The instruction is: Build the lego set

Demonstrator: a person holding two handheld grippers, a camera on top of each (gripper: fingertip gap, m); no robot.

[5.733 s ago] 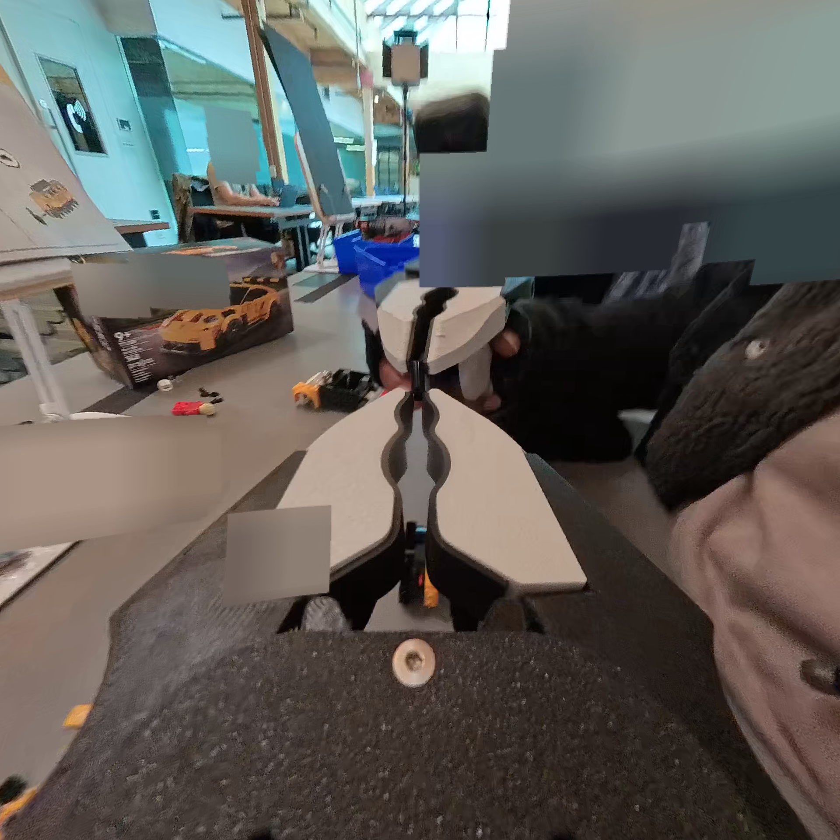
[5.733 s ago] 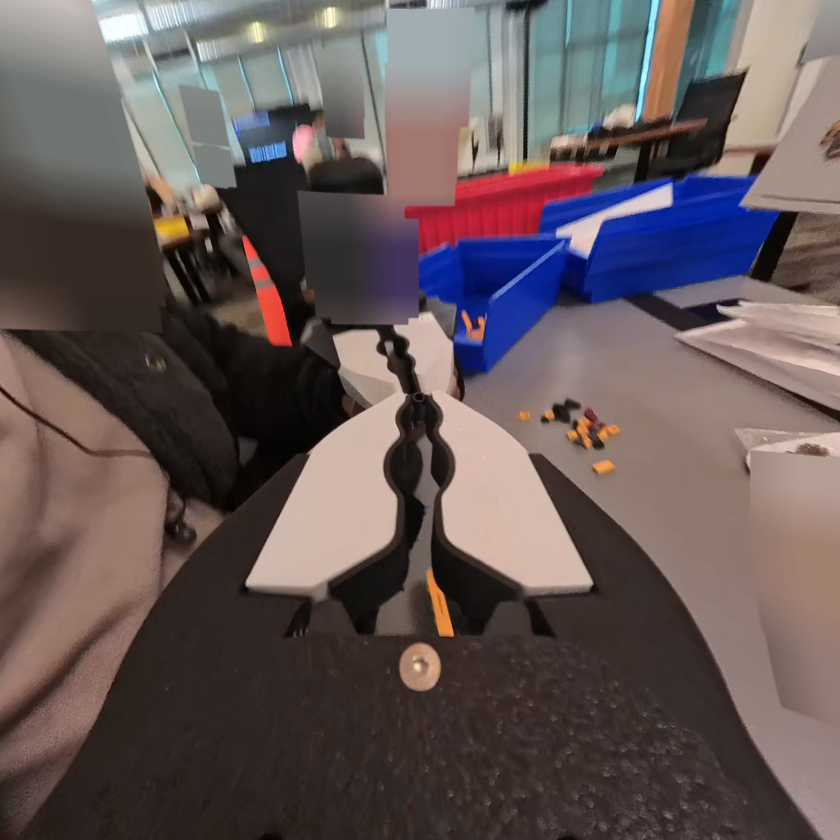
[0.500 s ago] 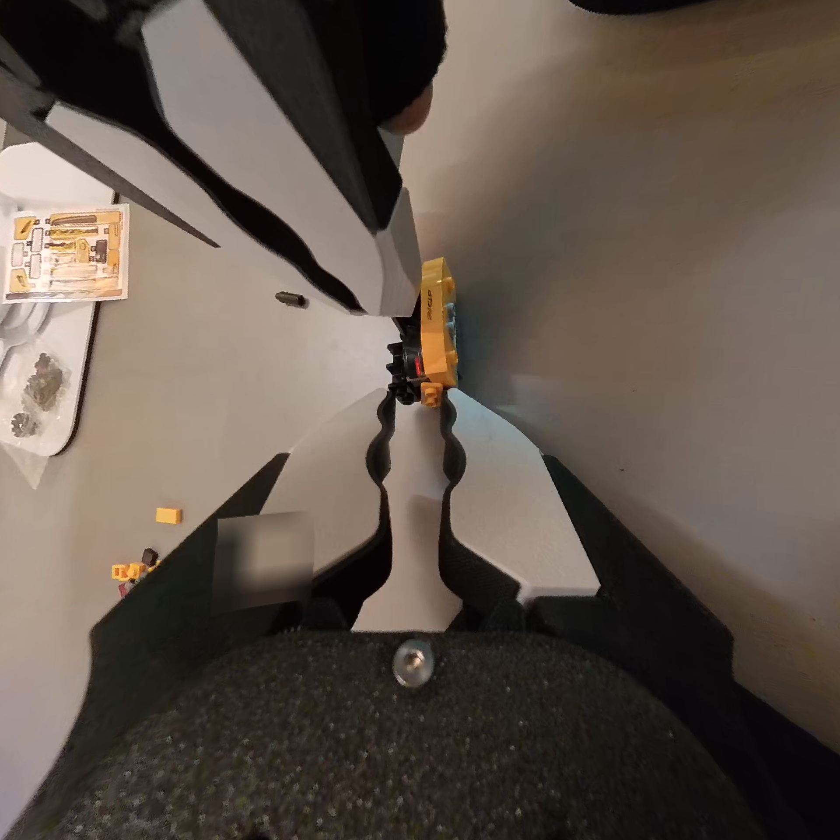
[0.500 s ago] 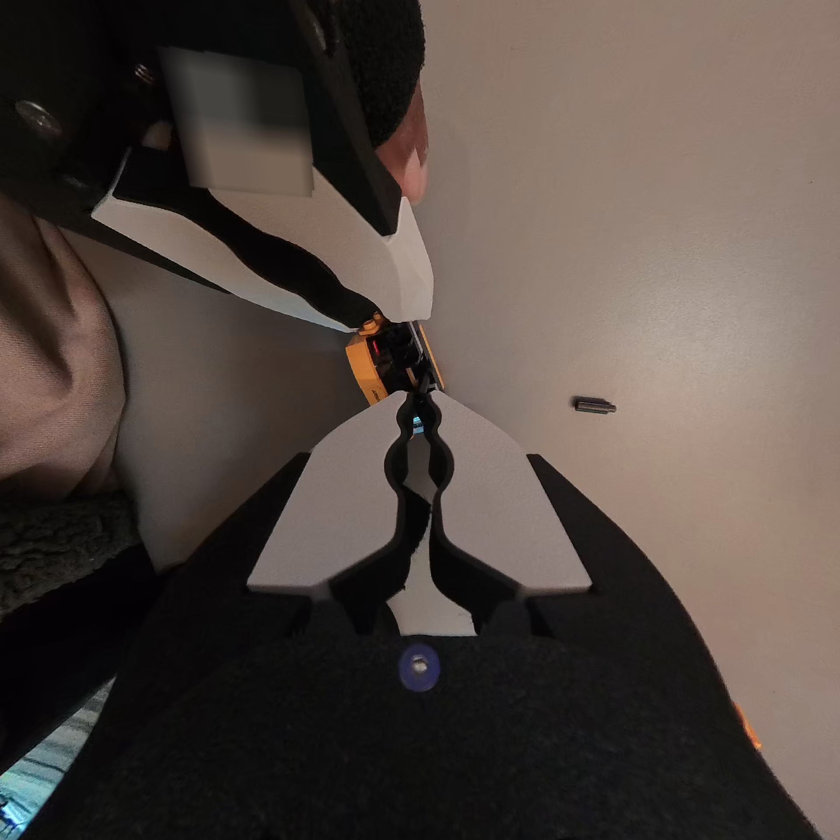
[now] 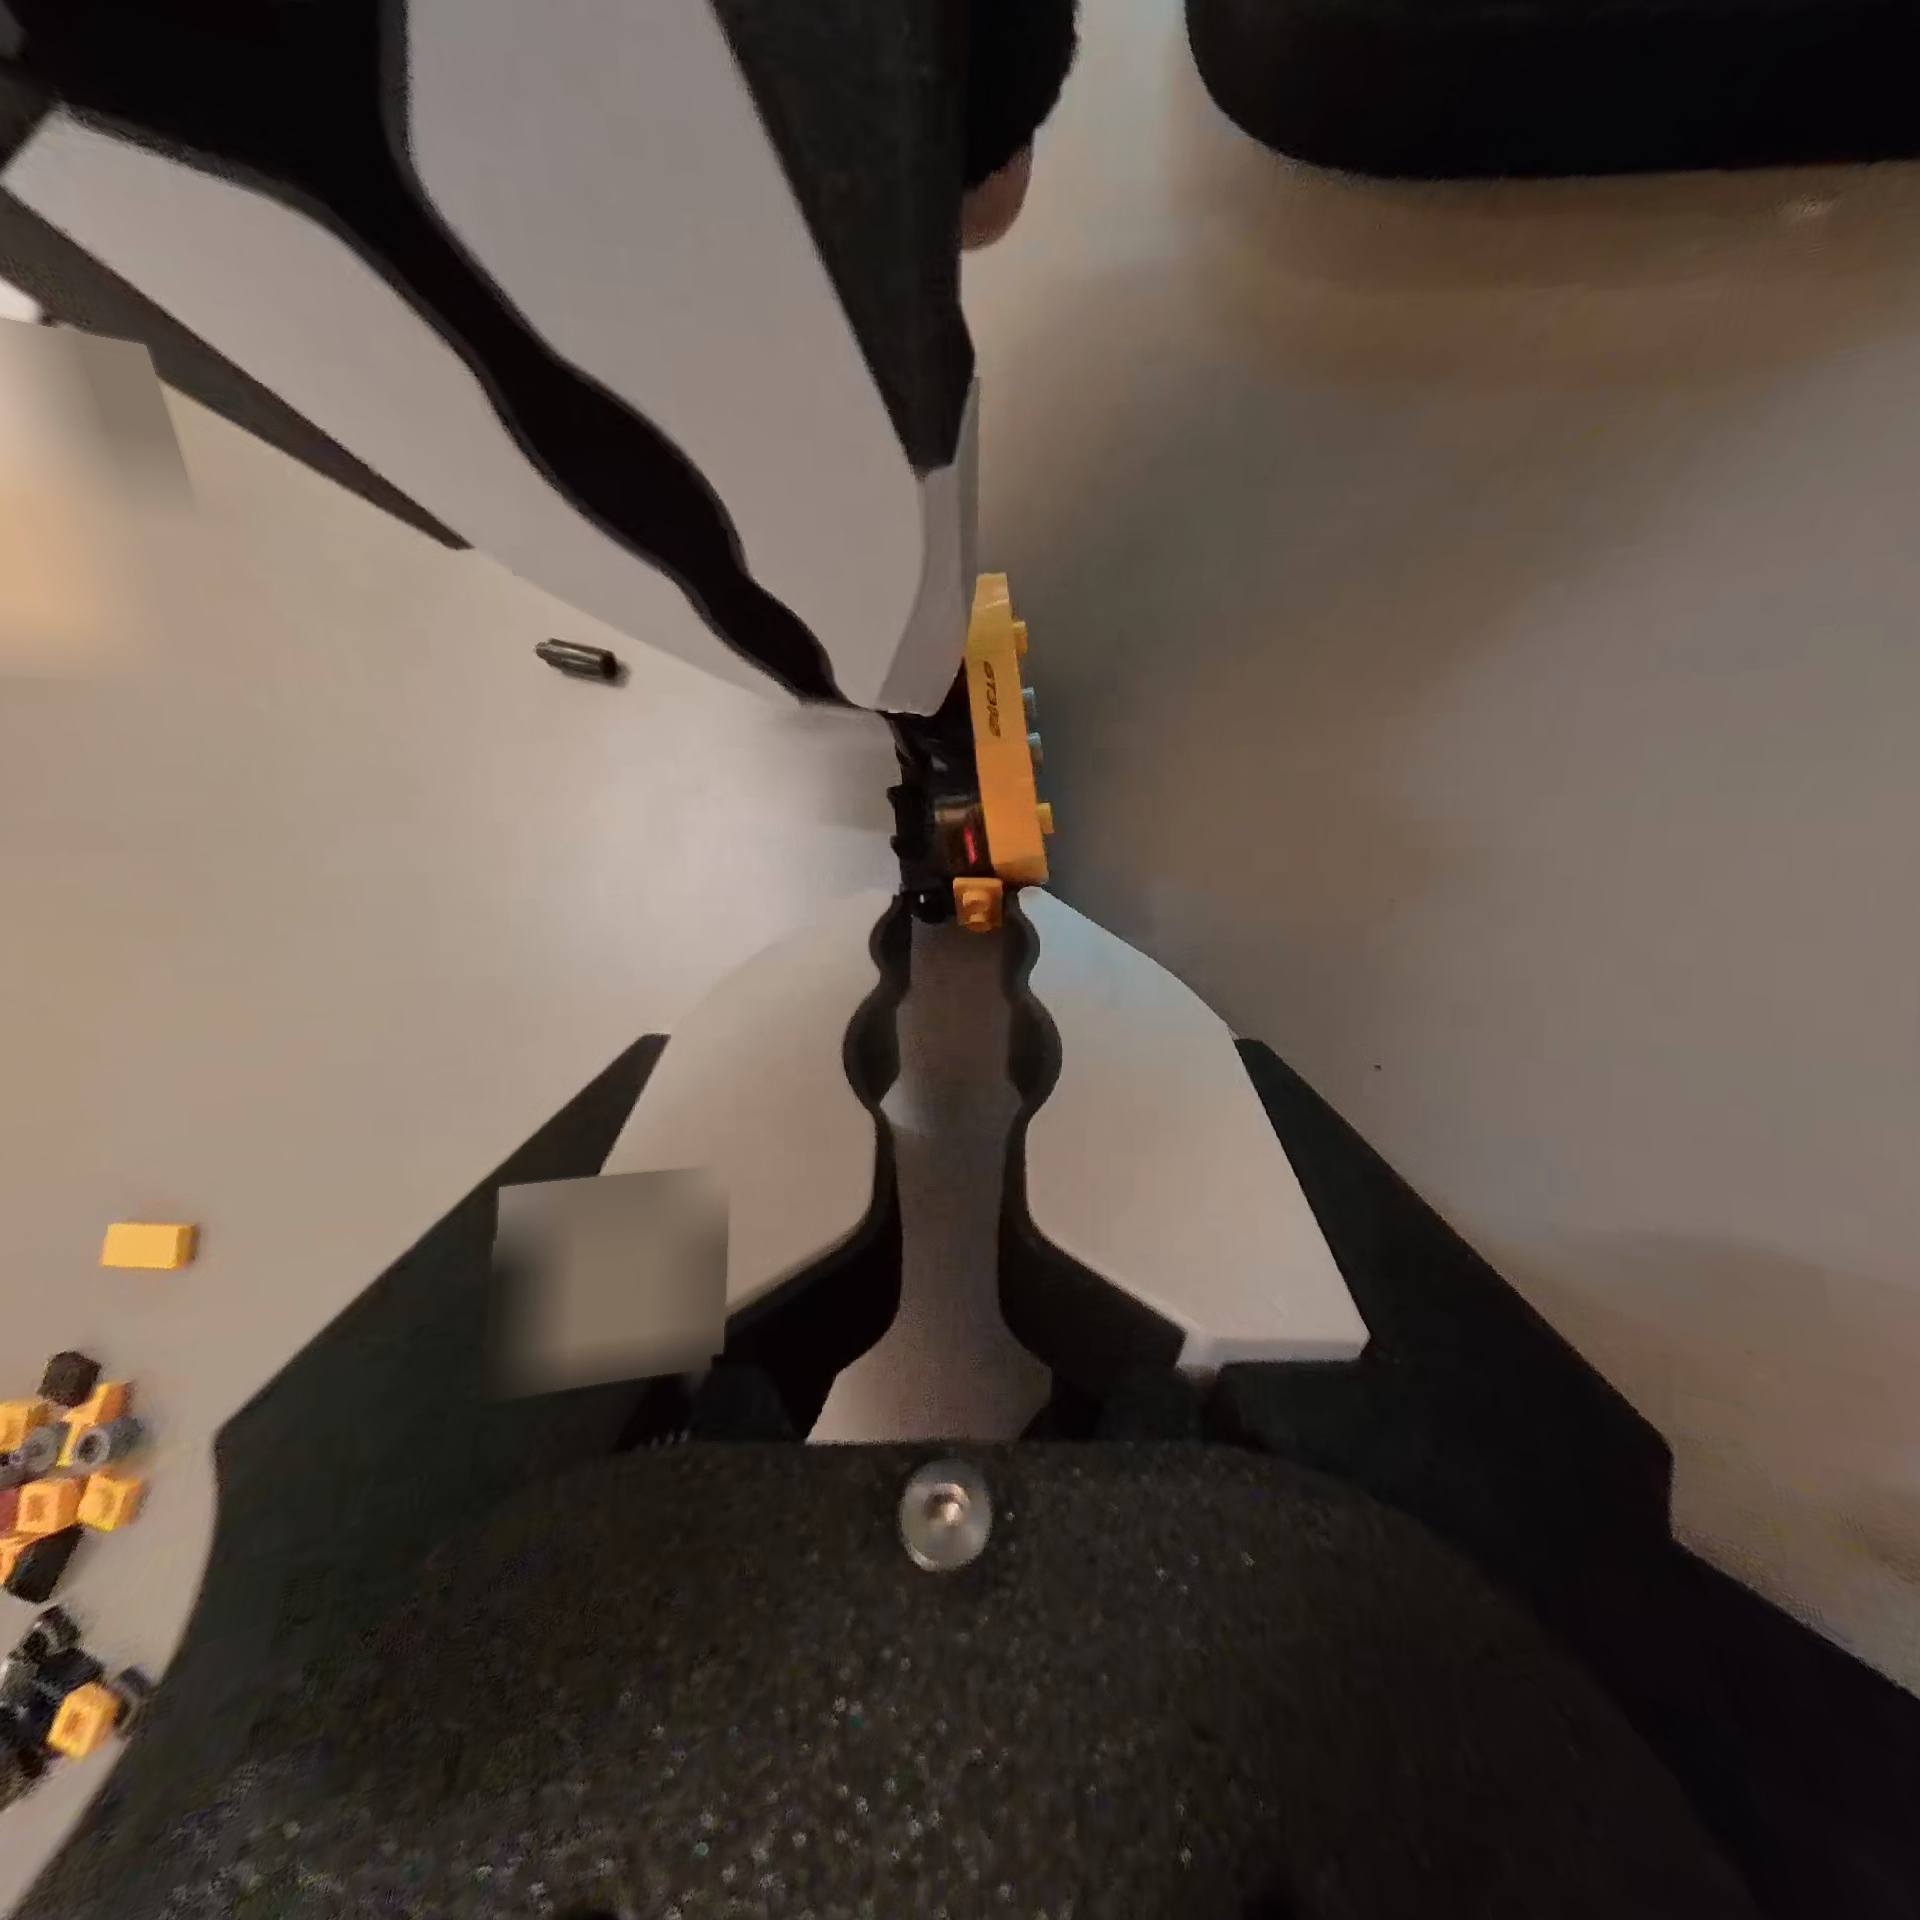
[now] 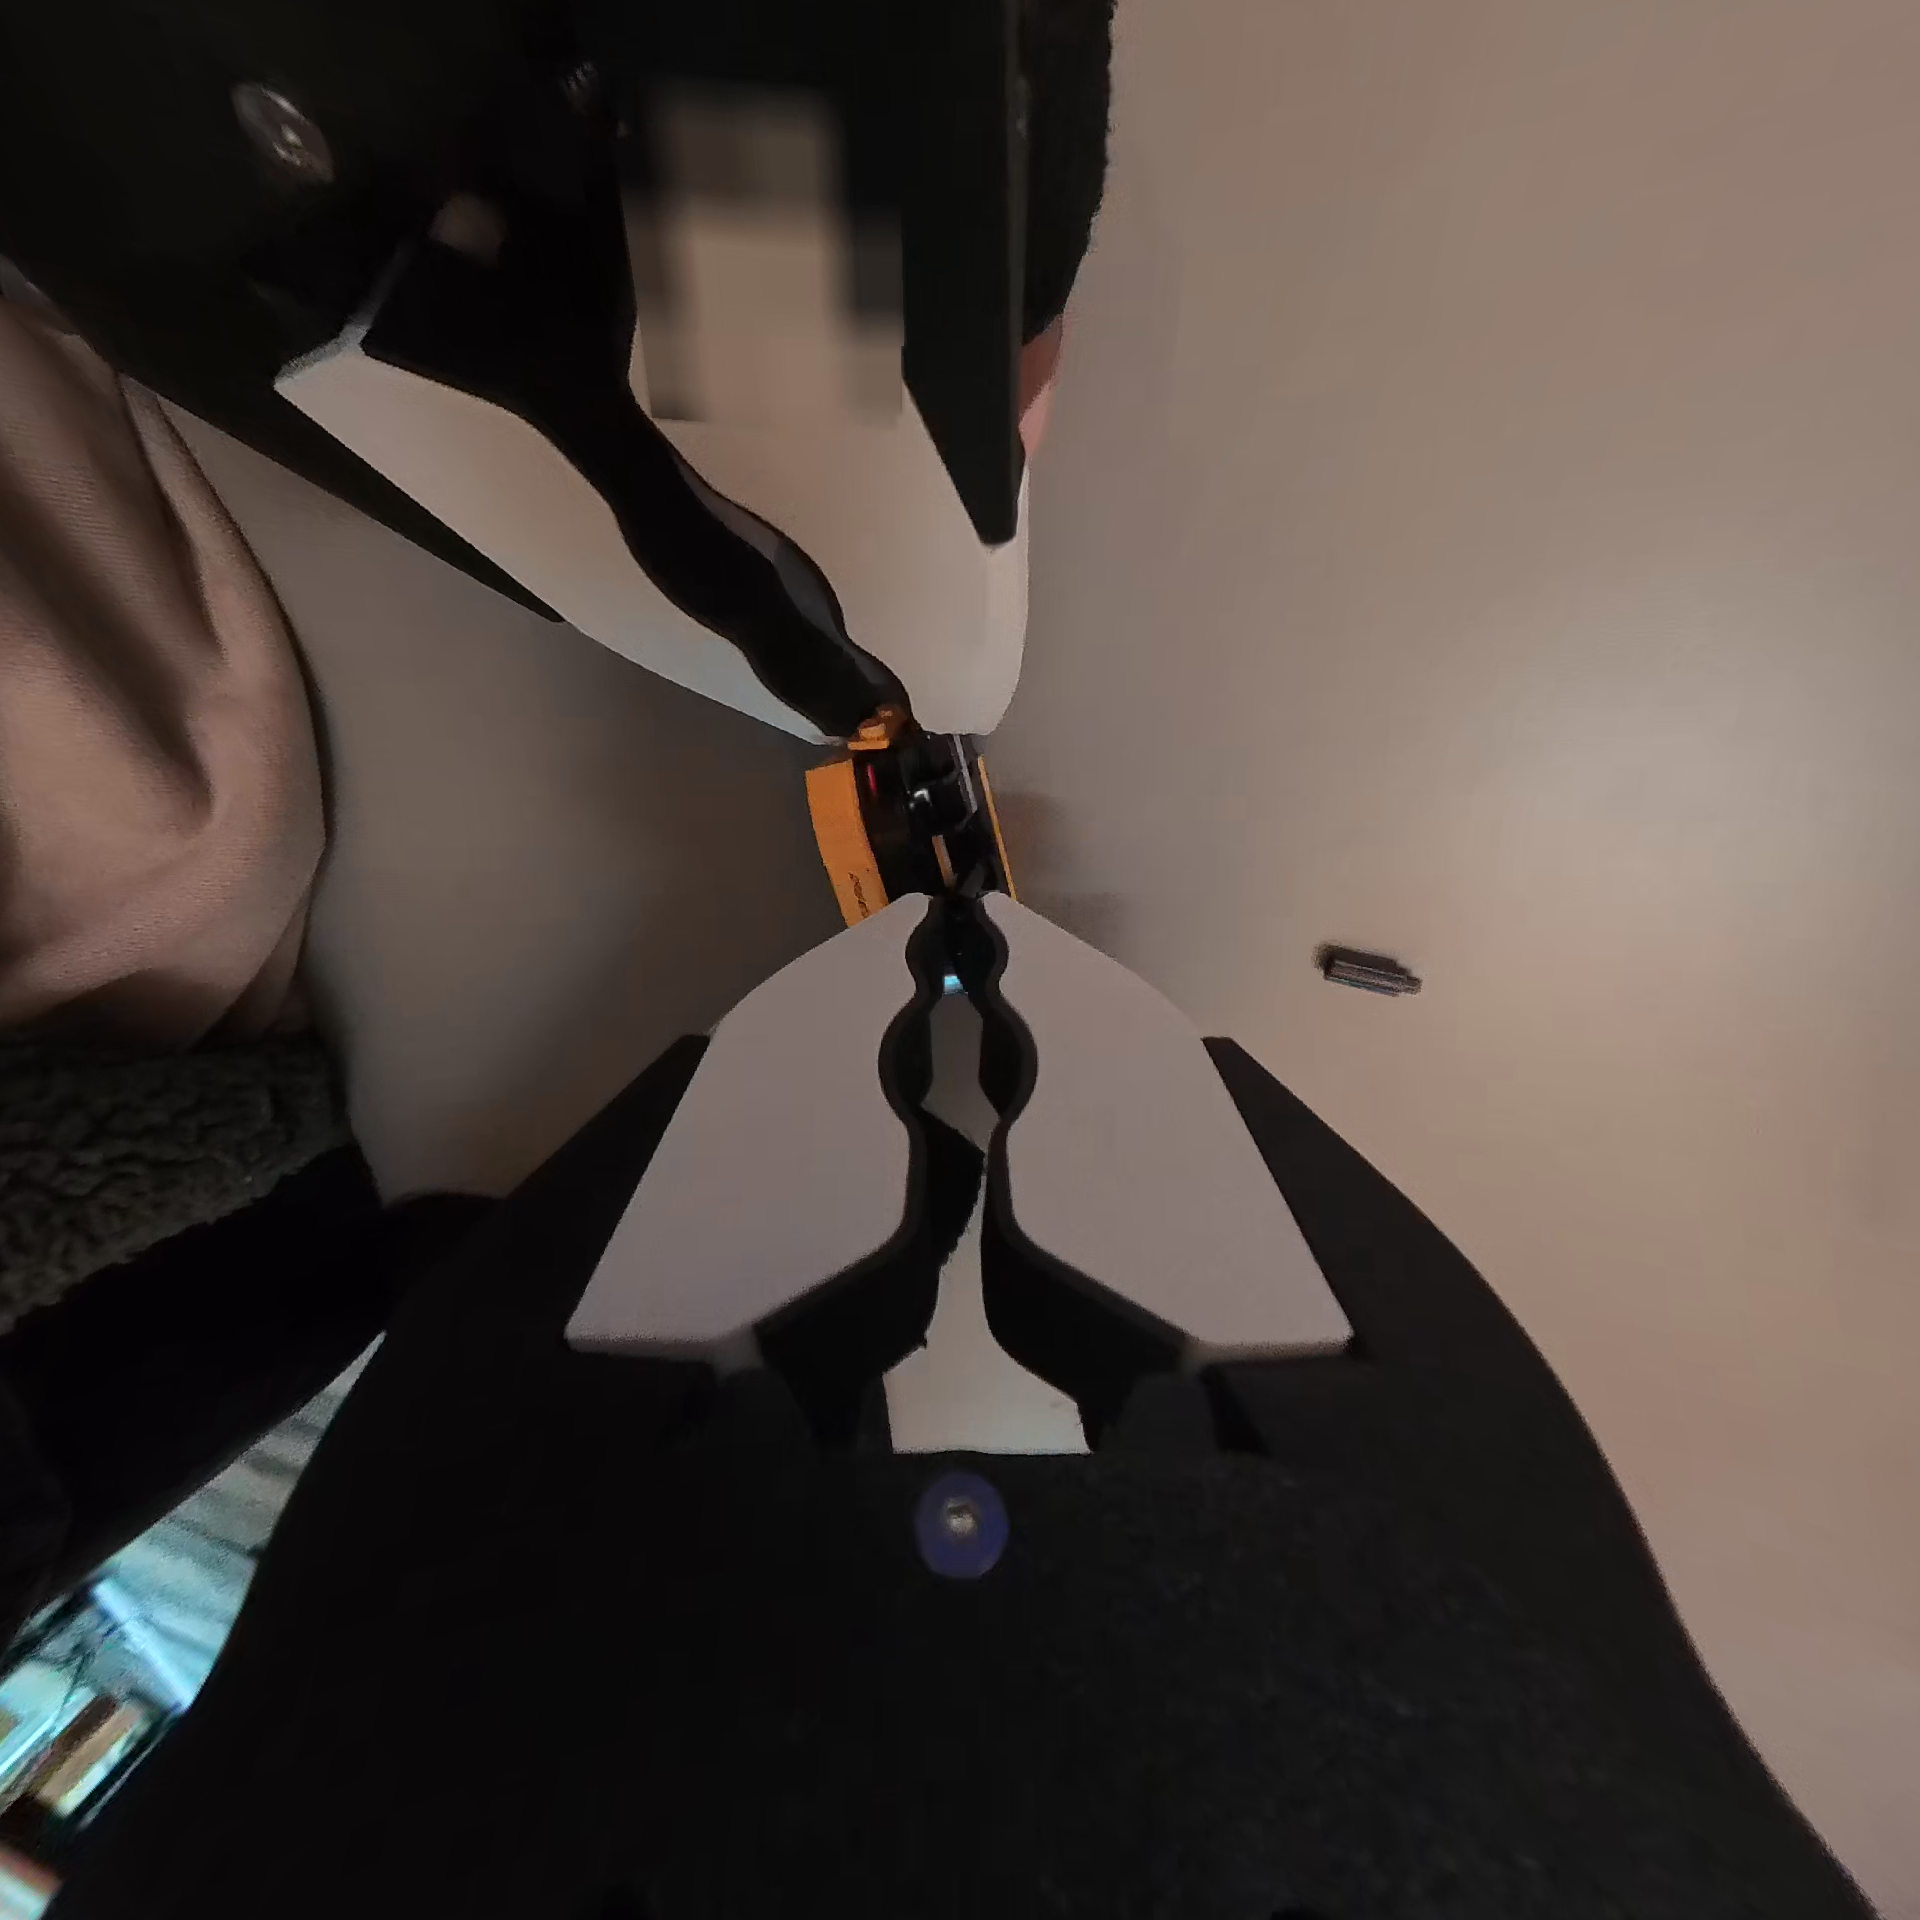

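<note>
a: grippers nose to nose over the grey table (image 5: 1455,727), both on the same little build. left gripper (image 5: 954,914) comes up from six o'clock in its own view, jaws drawn in on the near end of the orange and black lego assembly (image 5: 992,774), a small orange stud piece right at the tips.

b: and the right gripper (image 5: 904,696) drops in from eleven o'clock there, its white fingers meeting the far end of that assembly. the orange plate stands on edge, studs facing three o'clock.

a: switch to the right wrist view. right gripper (image 6: 956,909) is pinched nearly together, tips on the black core of the lego assembly (image 6: 904,821) at dead centre. the left gripper (image 6: 899,722) reaches down from eleven o'clock and bites the other end.

b: so the build hangs between the two, held off the table.

a: extras: a short dark pin (image 5: 575,661) lies on the table at ten o'clock in the left view, well apart from the action. same pin (image 6: 1366,971) at three o'clock in the right view.

b: one loose orange tile (image 5: 149,1245) at nine o'clock, and a pile of loose pieces (image 5: 62,1475), orange, black and grey, at eight o'clock by the frame edge. a fingertip shows behind the right gripper's body, a beige sleeve (image 6: 125,665) at nine o'clock.
</note>
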